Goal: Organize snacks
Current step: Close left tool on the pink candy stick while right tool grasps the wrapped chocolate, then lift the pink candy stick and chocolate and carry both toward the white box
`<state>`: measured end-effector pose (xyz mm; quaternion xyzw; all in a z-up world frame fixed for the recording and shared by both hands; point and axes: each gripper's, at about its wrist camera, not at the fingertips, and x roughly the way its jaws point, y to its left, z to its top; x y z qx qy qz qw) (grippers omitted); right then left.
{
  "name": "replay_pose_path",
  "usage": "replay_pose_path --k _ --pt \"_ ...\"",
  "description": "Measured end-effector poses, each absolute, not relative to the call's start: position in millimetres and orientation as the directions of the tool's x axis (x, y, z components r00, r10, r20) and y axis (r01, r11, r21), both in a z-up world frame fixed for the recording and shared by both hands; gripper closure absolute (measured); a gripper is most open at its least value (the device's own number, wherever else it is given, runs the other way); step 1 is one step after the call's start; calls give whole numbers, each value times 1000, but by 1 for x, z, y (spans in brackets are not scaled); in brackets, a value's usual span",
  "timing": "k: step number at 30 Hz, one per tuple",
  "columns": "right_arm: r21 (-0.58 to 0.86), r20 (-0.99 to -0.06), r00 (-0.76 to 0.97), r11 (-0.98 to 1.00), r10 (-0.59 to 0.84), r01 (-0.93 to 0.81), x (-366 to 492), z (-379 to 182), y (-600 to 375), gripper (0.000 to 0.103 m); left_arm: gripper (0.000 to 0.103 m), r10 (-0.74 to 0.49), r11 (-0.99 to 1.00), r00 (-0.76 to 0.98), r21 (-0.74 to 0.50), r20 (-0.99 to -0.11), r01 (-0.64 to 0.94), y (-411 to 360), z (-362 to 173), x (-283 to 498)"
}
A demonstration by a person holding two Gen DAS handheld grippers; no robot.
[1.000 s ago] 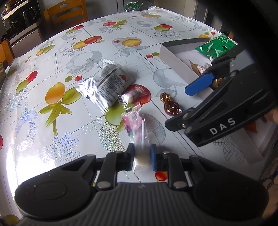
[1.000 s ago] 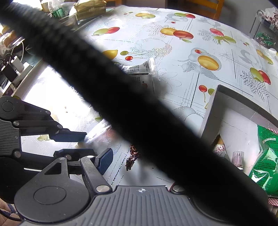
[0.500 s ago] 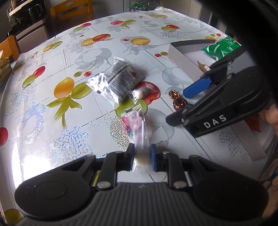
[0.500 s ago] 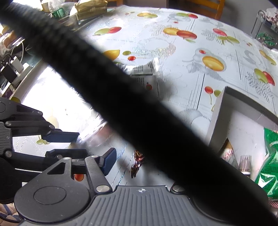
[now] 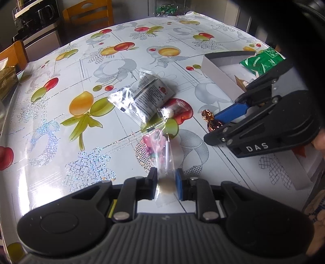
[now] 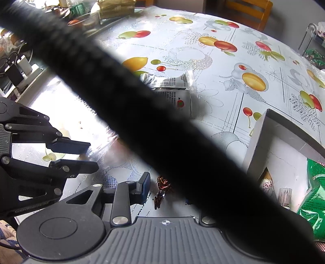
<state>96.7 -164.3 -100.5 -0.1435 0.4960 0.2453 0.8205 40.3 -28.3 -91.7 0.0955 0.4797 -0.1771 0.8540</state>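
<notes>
My left gripper [image 5: 165,182] is shut on the tail of a clear wrapper holding a pink sweet [image 5: 157,145], which lies on the fruit-print tablecloth. A copper-foil candy [image 6: 162,188] sits between the jaws of my right gripper [image 6: 165,193]. Those jaws are closing, and a small gap still shows beside the left pad [image 6: 144,185]. The right pad is hidden by a black cable [image 6: 162,130]. In the left wrist view the right gripper [image 5: 211,128] straddles the same candy [image 5: 210,119]. A silver packet [image 5: 146,97] and a small clear-wrapped white sweet [image 5: 170,112] lie further out.
A white box [image 5: 218,74] stands at the right, holding a green packet [image 5: 262,61] and smaller wrapped items [image 6: 269,185]. The left gripper [image 6: 87,156] reaches in at the left of the right wrist view. Wooden chairs [image 5: 89,12] stand past the table's far edge.
The right gripper's jaws have narrowed around the copper-foil candy. The left gripper keeps its hold on the clear wrapper and has hardly moved.
</notes>
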Motion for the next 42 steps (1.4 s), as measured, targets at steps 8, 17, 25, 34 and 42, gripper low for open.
replay_pose_path --k 8,17,25,34,42 --pt "40 -880 386 853 278 -521 98 -99 -171 78 86 -216 917 492 -2 -843 399 -30 -85 40" --pt "82 -859 409 871 308 -485 95 -83 -183 78 86 -226 913 506 0 -832 409 -36 -78 40" --pt "83 -842 435 874 318 -480 87 -69 -190 78 86 -244 905 518 0 -820 426 -46 -71 39" --pt "100 -817 475 892 327 -441 84 -53 -206 78 86 -256 905 538 -5 -803 424 -51 -60 42" --pt "103 -793 514 904 327 -415 78 -41 -217 78 86 -276 899 547 -10 -790 439 -59 -52 43"
